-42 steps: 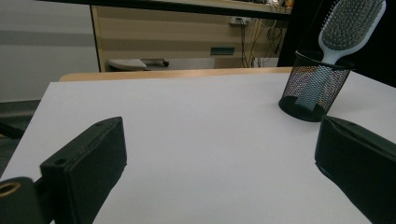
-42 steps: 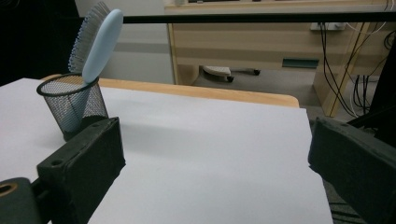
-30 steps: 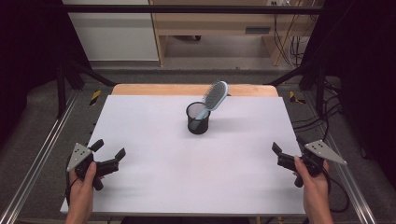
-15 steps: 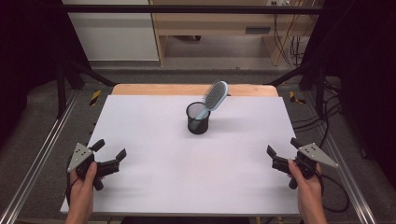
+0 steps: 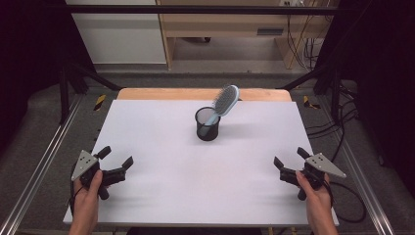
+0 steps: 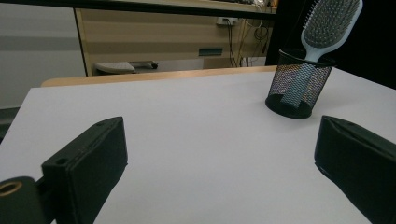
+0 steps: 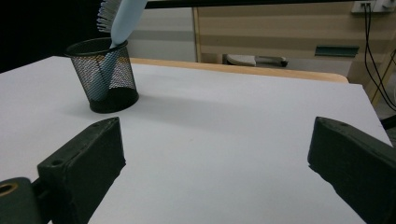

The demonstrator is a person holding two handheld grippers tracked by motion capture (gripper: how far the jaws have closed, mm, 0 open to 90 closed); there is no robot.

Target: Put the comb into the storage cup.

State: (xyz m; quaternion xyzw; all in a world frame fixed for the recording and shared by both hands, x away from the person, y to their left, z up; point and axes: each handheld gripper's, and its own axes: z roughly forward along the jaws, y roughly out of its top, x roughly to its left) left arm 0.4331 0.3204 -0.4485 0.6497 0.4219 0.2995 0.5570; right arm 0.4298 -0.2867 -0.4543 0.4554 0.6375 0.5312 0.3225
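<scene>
The brush point(image 5: 224, 103) leans in the cup point(image 5: 207, 124), well apart from both wide-open, empty grippers: left point(image 5: 116, 158), right point(image 5: 288, 157). No writing is readable.

No readable text, labels or numbers anywhere.

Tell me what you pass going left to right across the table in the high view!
Left gripper → cup → brush, leaning out of the cup to the right → right gripper.
</scene>
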